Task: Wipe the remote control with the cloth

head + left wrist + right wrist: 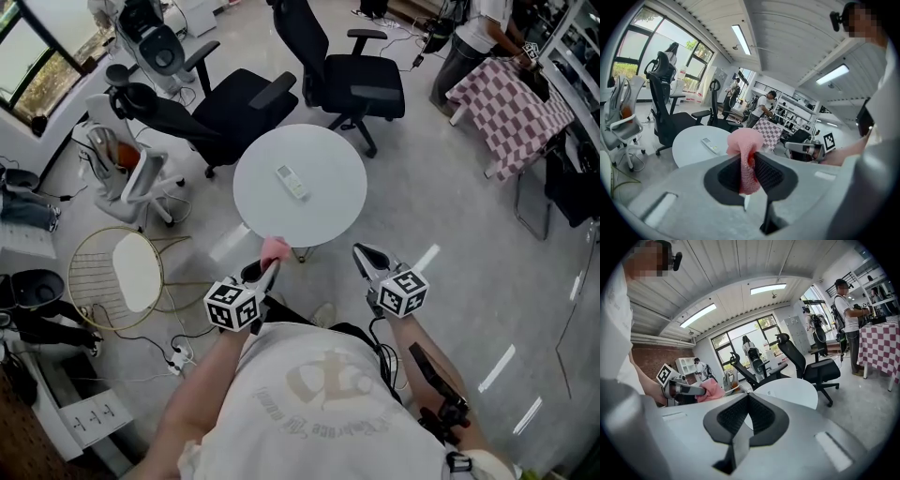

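Left gripper (270, 270) clamps the cloth (275, 249); right gripper (362, 254) is closed and empty. The remote (292, 181) lies unheld mid-table (333, 216), so wiping may skid it toward an edge. The cloth seems thinly pinched and might slip.

A round white table (328, 211) stands mid-frame in the head view on a grey floor (450, 281). A black office chair (361, 80) stands above it and a second black office chair (225, 112) at its upper left. A white chair (141, 183) and a gold wire-frame seat (117, 272) stand at left. At upper right, a person (473, 37) stands beside a checked tablecloth (511, 108).
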